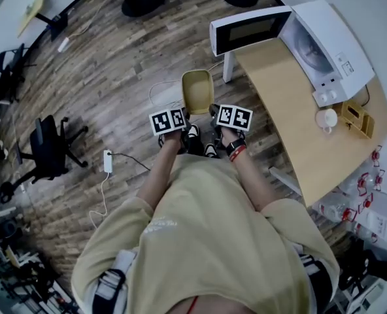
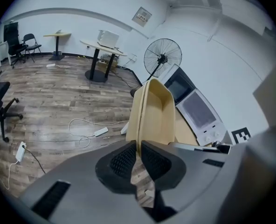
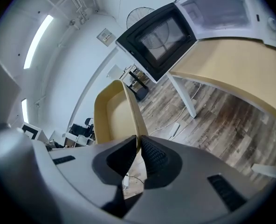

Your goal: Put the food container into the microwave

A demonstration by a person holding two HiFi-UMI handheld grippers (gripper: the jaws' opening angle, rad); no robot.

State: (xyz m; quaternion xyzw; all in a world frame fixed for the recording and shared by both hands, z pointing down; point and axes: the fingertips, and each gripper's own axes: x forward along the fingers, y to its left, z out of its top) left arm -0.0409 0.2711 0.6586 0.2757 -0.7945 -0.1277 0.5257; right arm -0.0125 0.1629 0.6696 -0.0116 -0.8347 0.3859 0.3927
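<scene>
Container (image 1: 198, 90), beige, smooth, rectangular, rim pinched by ribbed jaws

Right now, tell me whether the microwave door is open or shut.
Open. The door stands swung out sideways from the microwave, and the inside shows in the head view.

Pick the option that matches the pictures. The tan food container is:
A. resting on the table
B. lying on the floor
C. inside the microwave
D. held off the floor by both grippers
D: the left gripper and right gripper each pinch a side wall of the food container, carried above the floor.
</scene>
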